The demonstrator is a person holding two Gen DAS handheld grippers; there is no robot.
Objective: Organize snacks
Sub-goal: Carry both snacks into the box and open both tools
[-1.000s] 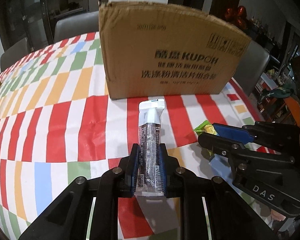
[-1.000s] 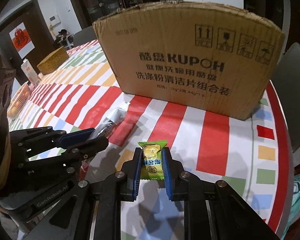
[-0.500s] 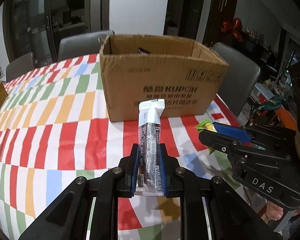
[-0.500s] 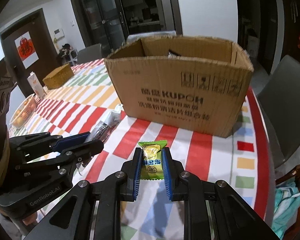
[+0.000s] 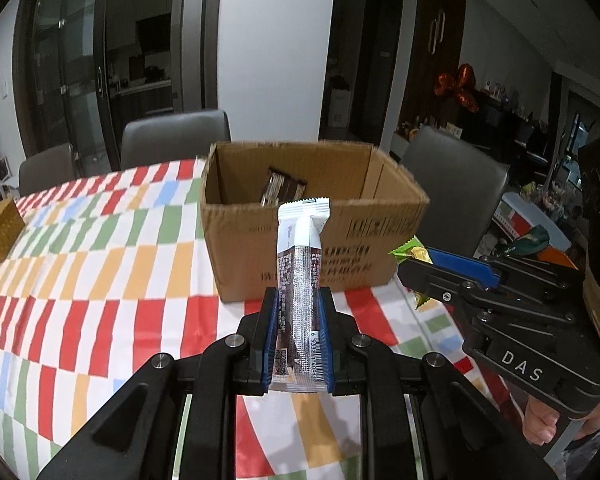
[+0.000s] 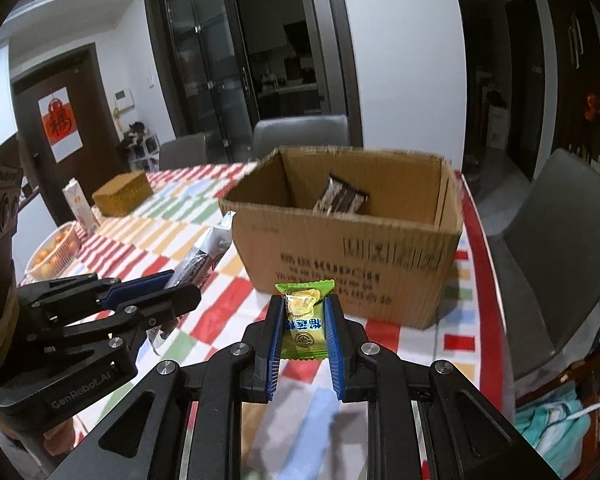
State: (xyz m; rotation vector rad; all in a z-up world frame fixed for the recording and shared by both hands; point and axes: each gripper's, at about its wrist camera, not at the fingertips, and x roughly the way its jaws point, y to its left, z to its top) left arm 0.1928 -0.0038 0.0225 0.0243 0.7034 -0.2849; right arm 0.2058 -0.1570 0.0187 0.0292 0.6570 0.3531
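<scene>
left tongs (image 5: 298, 344) pinch a long silver-and-brown snack bar (image 5: 300, 280), held above the striped tabletop (image 5: 100, 280). right tongs (image 6: 304, 344) pinch a small green candy packet (image 6: 303, 330). beyond both, open cardboard box (image 6: 340, 256) holding one dark wrapped snack (image 6: 340, 200).

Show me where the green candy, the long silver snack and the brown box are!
green candy (image 6: 302, 330): right wrist view, middle of its wrapper.
long silver snack (image 5: 302, 280): left wrist view, middle of its wrapper.
brown box (image 6: 340, 256): right wrist view, its front wall.
</scene>
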